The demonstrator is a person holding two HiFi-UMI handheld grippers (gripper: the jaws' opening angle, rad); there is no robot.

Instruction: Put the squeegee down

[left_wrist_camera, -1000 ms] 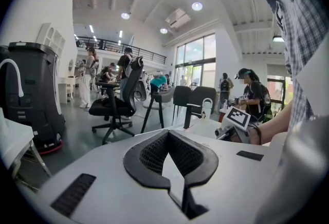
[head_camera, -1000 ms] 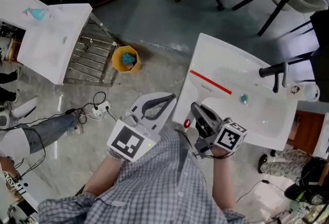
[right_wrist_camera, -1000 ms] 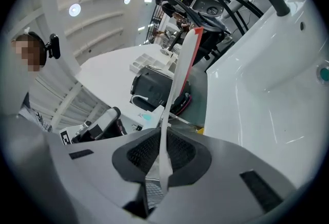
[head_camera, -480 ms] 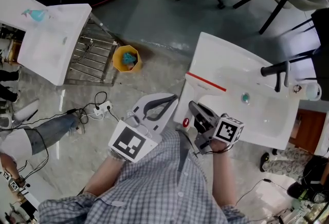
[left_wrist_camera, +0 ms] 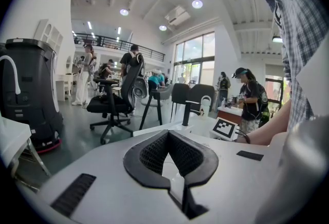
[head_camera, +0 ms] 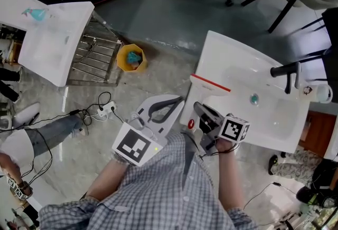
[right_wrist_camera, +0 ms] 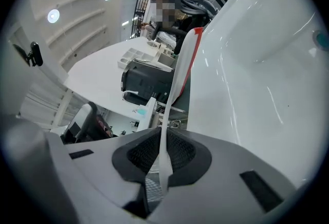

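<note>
Over sink (head_camera: 227, 52) rim, my right hand-held gripper (head_camera: 199, 111) pinches the squeegee (head_camera: 211, 84) handle; I'd rest its blade flat before letting go.

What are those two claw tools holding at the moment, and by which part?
The right gripper is shut on the squeegee, pinching its thin white handle. The red-edged blade is at the far end. The left gripper holds nothing.
</note>
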